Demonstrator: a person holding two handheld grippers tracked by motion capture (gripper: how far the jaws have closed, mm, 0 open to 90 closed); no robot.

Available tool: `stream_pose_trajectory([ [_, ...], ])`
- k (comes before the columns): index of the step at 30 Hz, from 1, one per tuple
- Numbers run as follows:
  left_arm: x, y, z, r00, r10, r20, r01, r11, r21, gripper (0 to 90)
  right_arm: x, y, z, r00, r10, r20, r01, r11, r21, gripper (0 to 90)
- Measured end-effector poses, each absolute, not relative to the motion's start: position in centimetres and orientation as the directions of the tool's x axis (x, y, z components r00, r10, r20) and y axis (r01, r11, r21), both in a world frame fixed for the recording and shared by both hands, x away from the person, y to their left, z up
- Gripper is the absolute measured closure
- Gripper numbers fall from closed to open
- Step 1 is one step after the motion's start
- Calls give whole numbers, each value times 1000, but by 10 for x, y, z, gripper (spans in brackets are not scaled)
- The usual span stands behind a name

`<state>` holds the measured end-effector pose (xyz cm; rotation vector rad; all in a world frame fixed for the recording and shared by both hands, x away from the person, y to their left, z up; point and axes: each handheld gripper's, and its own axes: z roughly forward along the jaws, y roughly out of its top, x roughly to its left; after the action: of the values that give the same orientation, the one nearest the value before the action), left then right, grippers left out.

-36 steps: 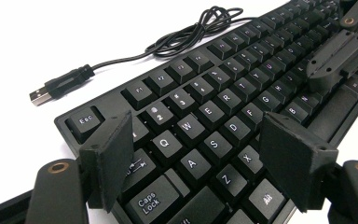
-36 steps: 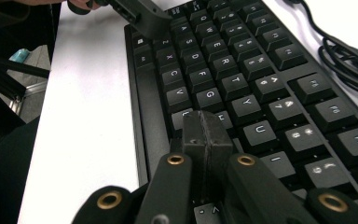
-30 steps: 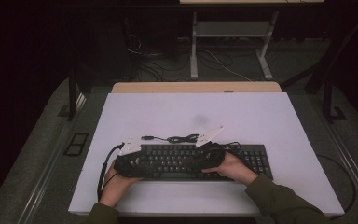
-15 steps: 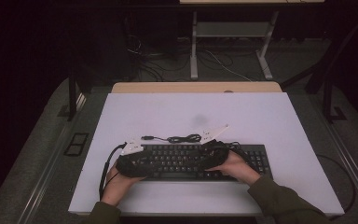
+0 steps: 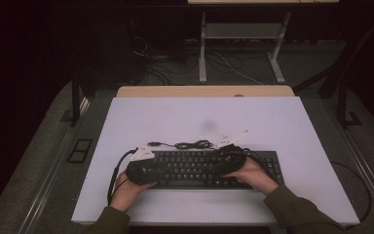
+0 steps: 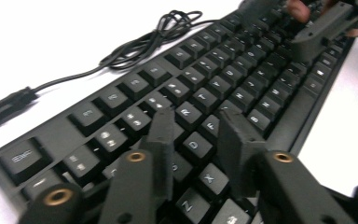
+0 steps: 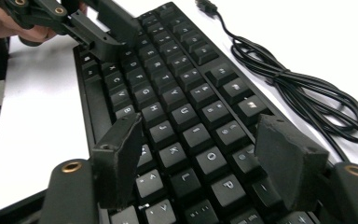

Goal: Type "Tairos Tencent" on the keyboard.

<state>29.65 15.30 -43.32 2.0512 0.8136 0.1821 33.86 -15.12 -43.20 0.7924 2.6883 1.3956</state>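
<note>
The white desk (image 5: 185, 122) carries one black keyboard (image 5: 199, 168), lying along the near edge, square to the person, set for typing. Its cable (image 5: 190, 145) is bunched just behind, out of the way. Left claw (image 6: 193, 126) hovers over the left-hand keys, jaws just narrowed to a small gap, nothing between them. Right claw (image 7: 196, 140) sits over the right-hand keys, jaws just spread wide, empty too, likely lining up a key press.

The keyboard (image 6: 242, 88)'s near end is cut off at the bottom edge.
</note>
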Motion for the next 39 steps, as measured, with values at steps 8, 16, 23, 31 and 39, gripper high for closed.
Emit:
stream_pose_trajectory([
  [8, 299, 147, -433, 813, 549, -194, 469, -421, 776, 864, 336, -159, -432, -859, 468, 207, 440, 469, 766, 295],
  [16, 299, 145, -434, 828, 522, -204, 467, -441, 767, 894, 336, -162, -432, -855, 477, 202, 440, 463, 769, 294],
  [23, 298, 142, -435, 834, 514, -203, 467, -460, 755, 894, 335, -161, -432, -855, 479, 199, 439, 465, 769, 285],
  [31, 299, 141, -437, 838, 509, -195, 463, -477, 747, 894, 335, -161, -432, -855, 479, 199, 439, 465, 769, 284],
  [39, 299, 139, -439, 840, 508, -192, 464, -488, 739, 895, 335, -160, -432, -855, 479, 197, 438, 466, 769, 284],
])
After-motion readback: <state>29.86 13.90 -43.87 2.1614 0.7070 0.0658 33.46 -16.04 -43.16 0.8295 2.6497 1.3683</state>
